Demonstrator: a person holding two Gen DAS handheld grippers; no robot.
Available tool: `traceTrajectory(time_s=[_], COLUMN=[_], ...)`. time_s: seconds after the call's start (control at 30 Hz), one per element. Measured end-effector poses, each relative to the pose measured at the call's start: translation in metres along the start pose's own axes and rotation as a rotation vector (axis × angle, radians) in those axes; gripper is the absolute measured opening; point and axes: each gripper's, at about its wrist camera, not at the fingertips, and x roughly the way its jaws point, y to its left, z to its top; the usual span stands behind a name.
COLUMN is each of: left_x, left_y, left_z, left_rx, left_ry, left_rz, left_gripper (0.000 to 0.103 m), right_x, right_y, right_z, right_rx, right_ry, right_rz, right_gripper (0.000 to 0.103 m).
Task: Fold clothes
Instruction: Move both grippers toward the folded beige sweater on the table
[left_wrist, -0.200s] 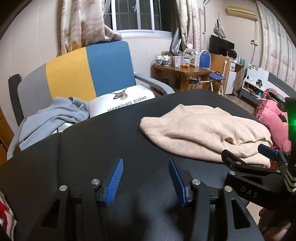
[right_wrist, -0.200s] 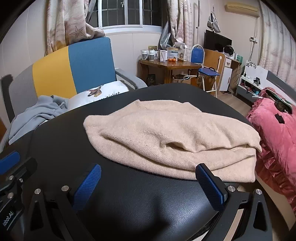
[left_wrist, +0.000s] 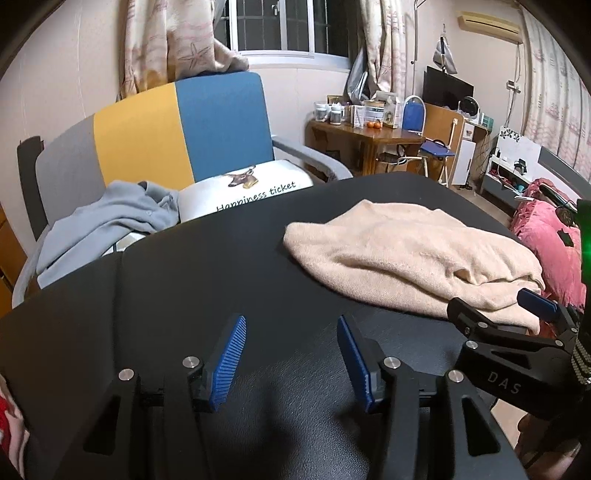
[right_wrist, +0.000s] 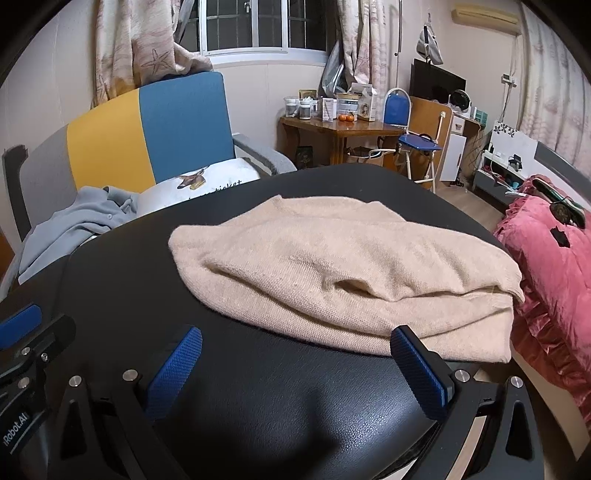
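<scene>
1. Leftmost, a grey-blue soft garment (left_wrist: 99, 229) lies crumpled on the seat of a grey, yellow and blue upholstered armchair (left_wrist: 177, 129), beside a white printed cushion (left_wrist: 243, 192); it looks parked there off the work surface, though whether it awaits folding I cannot tell.
2. Next, the left gripper (left_wrist: 291, 350) hovers low over bare black leather-like tabletop (left_wrist: 207, 266), its blue ribbed pads parted a moderate way and holding nothing.
3. Centre-right, the beige knitted sweater (right_wrist: 347, 269) lies on the tabletop toward its right edge, doubled over itself into a compact stack of layers, with the fold running along its near side. It already lies folded; the scene fits a finished fold as well as a bundle due for one more fold.
4. Further right, the right gripper (right_wrist: 295, 365) sits just before the sweater's near edge, jaws spread wide and empty, its right pad close against the cloth's corner, probably because that edge is where a grasp or release happens.
5. Rightmost, a pink ruffled bedcover (right_wrist: 554, 266) lies beyond the table.
</scene>
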Motion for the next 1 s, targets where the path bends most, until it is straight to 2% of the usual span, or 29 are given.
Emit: traceTrajectory(time_s=[0.33,0.5,0.7,0.8,1.0], left_x=[0.009,0.02,0.027,0.03,0.04], left_y=[0.006,0.02,0.031,0.038,0.061], left_z=[-0.017,-0.041,-0.067,-0.074,-0.091], left_rx=[-0.018,-0.072,-0.089,-0.104,-0.157], left_ry=[0.065,0.142,0.185,0.196,0.247], left_rz=[-0.001,-0.068,-0.071,-0.069,-0.06], left_gripper=[0.054,0.054,0.054,0.054,0.054], right_x=[0.01,0.03,0.045,0.05,0.059], right_y=[0.003,-0.012,-0.036,-0.051,-0.052], right_z=[-0.01,-0.022,-0.031,-0.033,-0.029], right_rx=[-0.019,0.073,0.126,0.101,-0.048], right_ry=[0.046,0.13,0.174,0.178,0.195], right_rz=[0.013,0.136,0.147,0.142,0.13], right_gripper=[0.103,0.103,0.103,0.103,0.103])
